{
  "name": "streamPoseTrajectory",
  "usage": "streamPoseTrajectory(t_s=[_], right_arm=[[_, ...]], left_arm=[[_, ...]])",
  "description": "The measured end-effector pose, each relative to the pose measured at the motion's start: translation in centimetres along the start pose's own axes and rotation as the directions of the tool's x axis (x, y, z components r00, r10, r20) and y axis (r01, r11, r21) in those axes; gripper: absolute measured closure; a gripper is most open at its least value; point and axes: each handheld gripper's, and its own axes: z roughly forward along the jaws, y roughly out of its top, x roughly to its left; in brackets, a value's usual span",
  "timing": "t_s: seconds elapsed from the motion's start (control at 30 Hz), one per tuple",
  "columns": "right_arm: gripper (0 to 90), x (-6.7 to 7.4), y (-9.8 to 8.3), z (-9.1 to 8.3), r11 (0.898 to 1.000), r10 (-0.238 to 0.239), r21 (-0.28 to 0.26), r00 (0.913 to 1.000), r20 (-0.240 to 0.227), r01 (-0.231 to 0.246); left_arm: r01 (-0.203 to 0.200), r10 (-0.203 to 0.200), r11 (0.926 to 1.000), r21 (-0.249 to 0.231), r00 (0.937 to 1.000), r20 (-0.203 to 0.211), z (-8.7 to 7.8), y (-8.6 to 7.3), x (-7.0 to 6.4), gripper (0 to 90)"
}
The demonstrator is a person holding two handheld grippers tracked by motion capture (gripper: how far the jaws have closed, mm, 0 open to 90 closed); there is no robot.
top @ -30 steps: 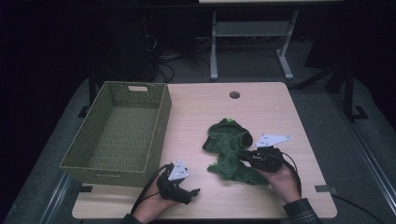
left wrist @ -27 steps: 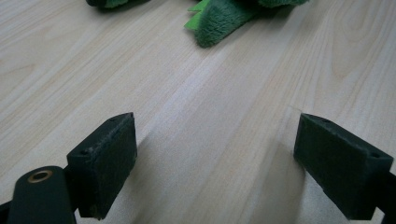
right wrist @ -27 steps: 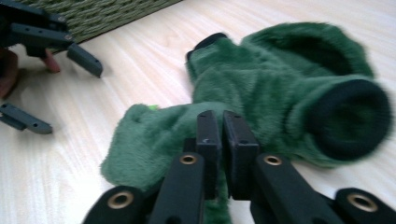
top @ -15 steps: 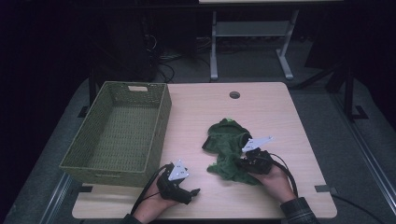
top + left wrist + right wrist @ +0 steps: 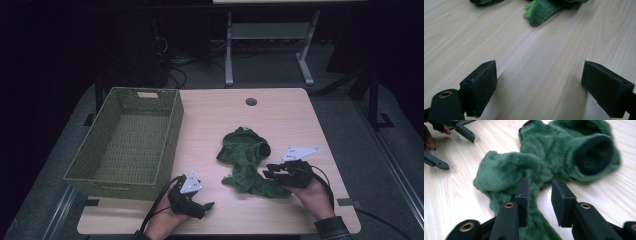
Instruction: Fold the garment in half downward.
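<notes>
**Getting a sound pinch on the green fleece garment**

Nearest the front edge of the desk [image 5: 210, 120], the left hand-held gripper [image 5: 206, 206] rests low near the front-left part, just in front of the wicker basket [image 5: 125, 145]. Its jaws stand spread wide with only bare wood between them, as the left gripper view shows; it holds nothing.

A little farther in, toward the front-right part of the desk, the right hand-held gripper [image 5: 539, 200] sits at the near end of the green fleece garment [image 5: 247, 162]. Its jaws have just been opening and now stand partly apart, with a twisted strip of fleece lying between and below them; the pads do not look pressed on the cloth, so I judge nothing is gripped yet.

The garment lies crumpled in the right half of the desk, apart from the basket, its dark-lined opening [image 5: 594, 155] on the far side from the right hand-held gripper.

To do this step well, the right jaws should be set lower so that both pads straddle a thick fold, not loose pile at the surface, and then close fully before any lift. A thin pinch of fleece is likely to slip out. The twisted strip is a fair target, since it gathers several layers. The left hand-held gripper could take a second fold, so that the garment hangs less and clears the basket's rim, at the desk's left edge, beyond.
</notes>
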Motion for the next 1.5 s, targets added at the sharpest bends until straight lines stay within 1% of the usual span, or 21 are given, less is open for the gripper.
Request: streamPoseTrajectory(t_s=[0.13, 0.27, 0.37, 0.43, 0.5, 0.6, 0.7, 0.77, 0.83, 0.87, 0.93, 1.1, 1.17, 1.23, 1.3, 1.4, 1.43, 1.5], right_arm=[[60.6, -0.9, -1.4, -1.4, 1.000, 0.024, -0.006, 0.9991, 0.035, -0.024], [58.0, -1.7, -2.7, -2.7, 0.998, 0.057, -0.014, 0.9976, 0.038, -0.057], [56.8, -1.9, -3.6, -3.4, 0.998, 0.063, -0.009, 0.9971, 0.042, -0.062], [56.6, -1.9, -4.2, -3.8, 0.997, 0.073, -0.010, 0.9963, 0.044, -0.073], [55.7, -1.9, -4.8, -4.2, 0.998, 0.070, -0.002, 0.9962, 0.053, -0.070], [55.1, -1.8, -5.7, -4.8, 0.997, 0.079, 0.004, 0.9952, 0.058, -0.080], [55.1, -1.6, -6.5, -5.4, 0.997, 0.074, 0.013, 0.9949, 0.069, -0.075], [55.1, -1.4, -6.9, -5.7, 0.997, 0.077, 0.013, 0.9950, 0.063, -0.078], [55.0, -1.3, -7.3, -5.9, 0.997, 0.071, 0.017, 0.9951, 0.068, -0.073], [55.0, -1.2, -7.5, -6.0, 0.997, 0.073, 0.012, 0.9951, 0.066, -0.074], [55.0, -1.1, -7.9, -6.0, 0.997, 0.075, 0.019, 0.9956, 0.056, -0.076], [55.0, -0.7, -8.4, -5.3, 0.995, 0.082, 0.049, 0.9962, 0.028, -0.083], [54.9, -0.5, -8.3, -4.9, 0.995, 0.081, 0.062, 0.9964, 0.022, -0.083], [54.9, -0.3, -8.1, -4.6, 0.995, 0.077, 0.065, 0.9969, 0.015, -0.078], [55.0, -0.3, -8.1, -4.3, 0.994, 0.082, 0.074, 0.9966, 0.015, -0.082], [55.0, -0.3, -8.0, -3.7, 0.993, 0.073, 0.087, 0.9973, 0.008, -0.073], [55.4, -0.3, -7.9, -3.6, 0.994, 0.066, 0.088, 0.9978, 0.004, -0.066], [57.5, -0.2, -7.7, -3.2, 0.993, 0.067, 0.092, 0.9977, 0.001, -0.067]], left_arm=[[0.000, 0.000, 1.0000, 0.000, 1.0000, 0.000, 0.0, 0.0, 0.0, 12.5], [0.004, -0.004, 1.0000, 0.000, 1.0000, -0.004, 0.0, 0.0, -0.1, 12.4], [0.005, -0.005, 1.0000, 0.000, 1.0000, -0.005, 0.0, 0.0, -0.1, 12.5], [0.004, -0.004, 1.0000, 0.000, 1.0000, -0.005, 0.0, 0.0, -0.1, 12.5], [0.004, -0.004, 1.0000, 0.000, 1.0000, -0.005, 0.0, 0.0, -0.1, 12.5], [0.006, -0.006, 1.0000, 0.000, 1.0000, -0.004, 0.0, 0.0, -0.1, 12.5], [0.005, -0.005, 1.0000, 0.000, 1.0000, -0.005, 0.0, 0.0, -0.1, 12.5], [0.006, -0.006, 1.0000, 0.000, 1.0000, -0.005, 0.0, 0.0, -0.1, 12.5], [0.006, -0.006, 1.0000, 0.000, 1.0000, -0.005, 0.0, 0.0, -0.1, 12.5], [0.006, -0.006, 1.0000, 0.000, 1.0000, -0.004, 0.0, 0.0, -0.1, 12.5], [0.006, -0.006, 1.0000, 0.000, 1.0000, -0.005, 0.0, 0.0, -0.1, 12.5], [0.006, -0.006, 1.0000, 0.000, 1.0000, -0.004, 0.0, 0.0, -0.1, 12.5], [0.006, -0.006, 1.0000, 0.000, 1.0000, -0.004, 0.0, 0.0, -0.1, 12.5], [0.006, -0.006, 1.0000, 0.000, 1.0000, -0.004, 0.0, 0.0, -0.1, 12.5], [0.006, -0.006, 1.0000, 0.000, 1.0000, -0.004, 0.0, 0.0, -0.1, 12.5], [0.005, -0.005, 1.0000, 0.000, 1.0000, -0.004, 0.0, 0.0, -0.1, 12.5], [0.005, -0.005, 1.0000, 0.000, 1.0000, -0.004, 0.0, 0.0, -0.1, 12.5], [0.005, -0.005, 1.0000, 0.000, 1.0000, -0.004, 0.0, 0.1, -0.1, 12.5]])
